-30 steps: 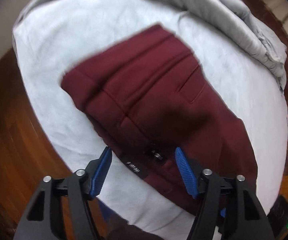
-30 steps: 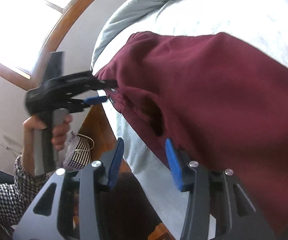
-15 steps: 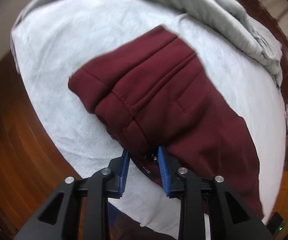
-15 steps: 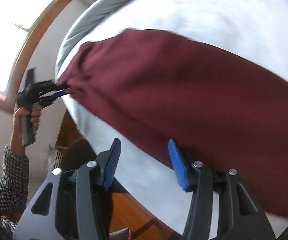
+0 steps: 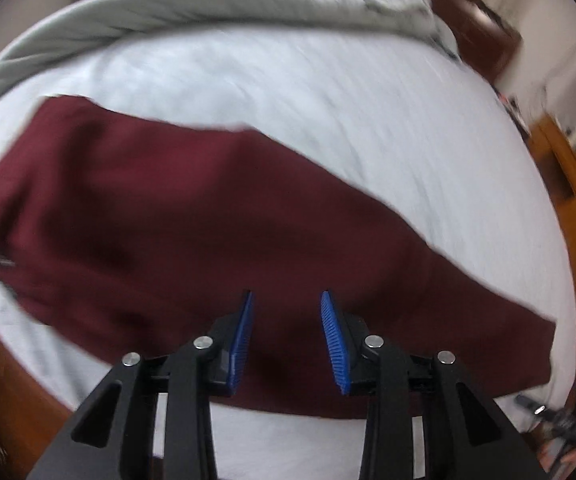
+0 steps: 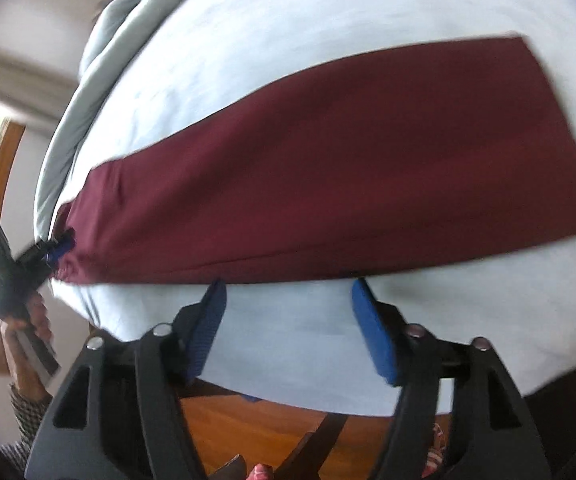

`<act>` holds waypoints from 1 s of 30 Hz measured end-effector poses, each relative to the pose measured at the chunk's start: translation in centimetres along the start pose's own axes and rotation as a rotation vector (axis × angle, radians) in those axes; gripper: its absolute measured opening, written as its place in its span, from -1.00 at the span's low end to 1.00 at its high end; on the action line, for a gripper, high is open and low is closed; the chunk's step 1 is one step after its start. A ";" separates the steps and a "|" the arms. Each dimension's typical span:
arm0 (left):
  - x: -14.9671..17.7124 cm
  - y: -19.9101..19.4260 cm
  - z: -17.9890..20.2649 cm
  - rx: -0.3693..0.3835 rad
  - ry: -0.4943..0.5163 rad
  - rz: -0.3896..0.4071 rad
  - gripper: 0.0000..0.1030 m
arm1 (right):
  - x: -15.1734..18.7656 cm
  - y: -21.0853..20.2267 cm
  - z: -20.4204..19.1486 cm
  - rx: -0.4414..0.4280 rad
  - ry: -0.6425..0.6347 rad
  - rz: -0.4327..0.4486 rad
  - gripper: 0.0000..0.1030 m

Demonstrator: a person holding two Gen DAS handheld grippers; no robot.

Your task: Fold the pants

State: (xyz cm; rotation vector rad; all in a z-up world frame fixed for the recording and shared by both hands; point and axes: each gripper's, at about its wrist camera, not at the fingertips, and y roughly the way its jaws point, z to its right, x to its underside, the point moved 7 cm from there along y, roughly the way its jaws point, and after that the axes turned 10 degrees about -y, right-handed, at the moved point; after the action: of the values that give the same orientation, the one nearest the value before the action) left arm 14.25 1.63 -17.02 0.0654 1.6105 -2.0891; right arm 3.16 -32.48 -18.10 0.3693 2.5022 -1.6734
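1. In the right wrist view, the right gripper (image 6: 288, 286) hangs over the near edge of the bed (image 6: 288, 340). Its blue pads (image 6: 371, 328) are spread wide with nothing between them, and the tips sit just short of the pants' near edge.
2. In the left wrist view, the left gripper (image 5: 286, 296) hovers above the fabric. Its pads (image 5: 242, 340) are parted by a narrower gap, and no cloth is caught between them.
3. The maroon pants (image 6: 347, 168) lie flat on the white sheet as one long band. They run along the bed's near edge, waist toward the left and leg ends toward the right.
4. In the left wrist view, the pants (image 5: 208, 208) cross the bed (image 5: 327, 92) diagonally, with a small label near the left end.
5. At the waist end, the right wrist view shows the left gripper (image 6: 54, 252), held by a hand (image 6: 28, 320) in a checked sleeve. Blur hides whether its tip touches the cloth.
6. Below the bed's near edge is the wooden floor (image 6: 268, 428).
7. Beyond the pants is bare sheet, then a bunched grey duvet (image 5: 208, 4) along the far edge.
8. A dark headboard (image 5: 483, 28) stands at the far right corner.
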 end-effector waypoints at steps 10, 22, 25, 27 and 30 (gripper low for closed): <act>3.7 2.3 5.8 -0.004 0.111 -0.002 -0.25 | -0.5 0.5 6.5 -0.099 0.228 0.078 0.40; 3.5 3.2 4.8 -0.005 0.128 -0.060 -0.21 | -3.6 -2.3 10.4 -0.130 0.296 0.254 -0.31; 3.6 3.7 5.4 -0.017 0.127 -0.055 -0.16 | -3.8 -1.6 12.7 -0.176 0.393 0.259 -0.32; 3.6 3.9 5.8 -0.030 0.136 -0.052 -0.10 | -4.1 -1.3 12.8 -0.195 0.393 0.260 -0.50; 3.5 3.8 6.2 -0.040 0.123 -0.044 -0.09 | -5.2 -3.1 11.8 -0.184 0.288 0.292 -0.72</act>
State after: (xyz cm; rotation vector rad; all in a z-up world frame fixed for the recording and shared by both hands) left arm 14.34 -6.00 -19.75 0.1496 1.7397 -2.1217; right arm 6.88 -45.23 -18.76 0.9627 2.6070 -1.3503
